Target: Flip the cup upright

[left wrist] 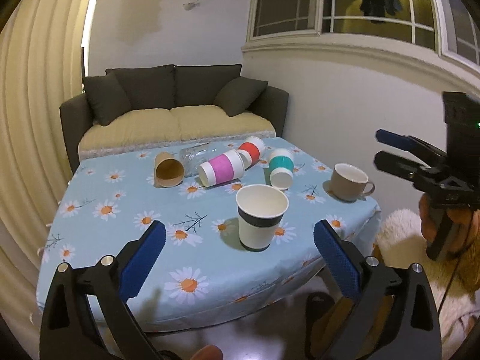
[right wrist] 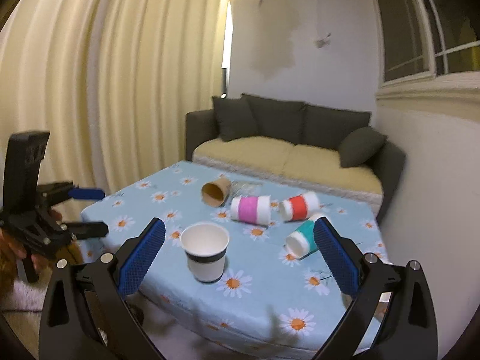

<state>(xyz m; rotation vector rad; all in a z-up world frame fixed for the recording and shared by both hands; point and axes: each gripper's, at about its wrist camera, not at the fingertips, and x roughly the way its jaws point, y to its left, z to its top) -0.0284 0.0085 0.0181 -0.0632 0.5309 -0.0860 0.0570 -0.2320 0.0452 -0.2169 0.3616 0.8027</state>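
Left wrist view showed the left gripper (left wrist: 240, 255) w/ blue pads spread wide, nothing between them, hovering near the table's front edge. Just beyond stood the white paper cup (left wrist: 260, 217) w/ a dark band, upright, mouth up, on the daisy tablecloth (left wrist: 120, 210). Behind it lay four cups on their sides: brown cup (left wrist: 168, 169), pink-banded cup (left wrist: 222, 171), red-banded cup (left wrist: 252, 150), teal-banded cup (left wrist: 281, 168). A tan mug (left wrist: 349, 181) stood upright at the right, apart from the rest. Crumpled clear plastic (left wrist: 192, 156) sat between the brown & pink ones. Right wrist view: right gripper (right wrist: 240, 255) also wide apart, empty, the white cup between & beyond its fingers, not touched. Dark sofa (left wrist: 174, 105) behind the table.
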